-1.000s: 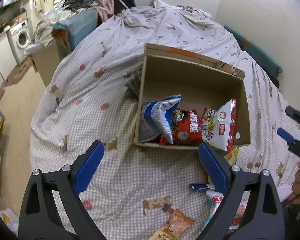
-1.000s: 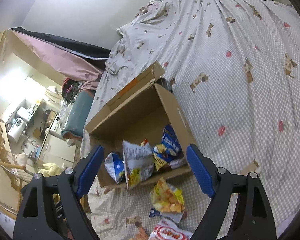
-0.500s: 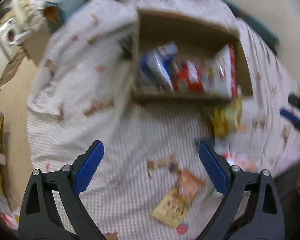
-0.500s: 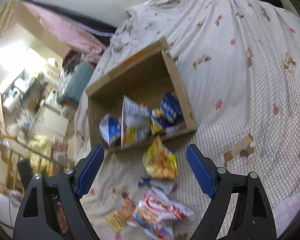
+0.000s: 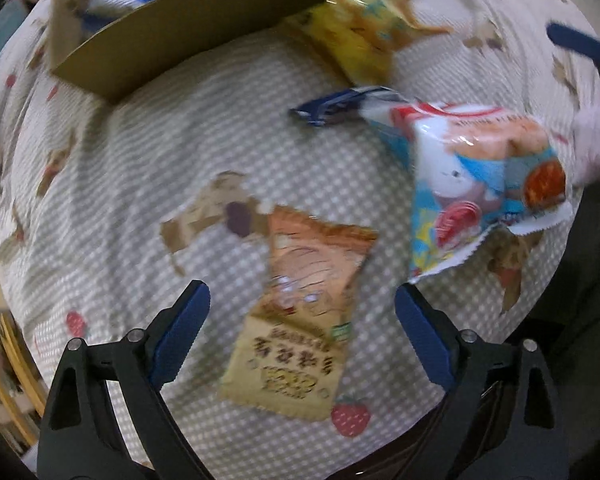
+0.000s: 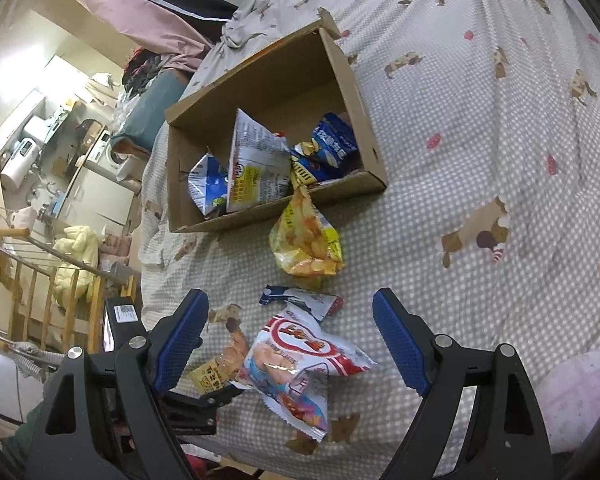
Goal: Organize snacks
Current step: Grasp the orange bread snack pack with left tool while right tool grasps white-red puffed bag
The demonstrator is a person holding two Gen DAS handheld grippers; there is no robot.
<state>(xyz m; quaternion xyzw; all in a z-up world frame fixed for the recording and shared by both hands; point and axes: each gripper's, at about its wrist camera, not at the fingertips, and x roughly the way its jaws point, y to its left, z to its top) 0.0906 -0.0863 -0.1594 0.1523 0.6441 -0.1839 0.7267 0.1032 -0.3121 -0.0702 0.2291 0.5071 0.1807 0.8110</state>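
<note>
Bedroom scene: checked bedspread (image 5: 148, 148) with dog and strawberry print, laundry and appliances seen behind in the right wrist view.

Likely target is judged to be the orange-tan snack packet (image 5: 304, 312), lying flat on the spread, directly under the left gripper (image 5: 302, 336) and between its two blue pads. Long axis runs roughly away from the camera, slightly tilted, so it lies about across the closing line; the pads would meet its long edges. Nothing is gripped: the jaws are spread wide, pads clear of the packet on both sides, having just been eased in slightly.

Just beside it, to the right in the left wrist view, a white-red-blue bag (image 5: 484, 184) is seen, with a small dark-blue wrapper (image 5: 332, 106) at its far end. Beyond that a yellow chip bag (image 6: 306, 240) is touching the near wall of the cardboard box (image 6: 352, 80), which is already holding several bags.

Right gripper (image 6: 290, 340) is held wide apart and empty, angled down over the white-red-blue bag, so that bag is its nearer pick. Left is judged nearer to the tan packet.
</note>
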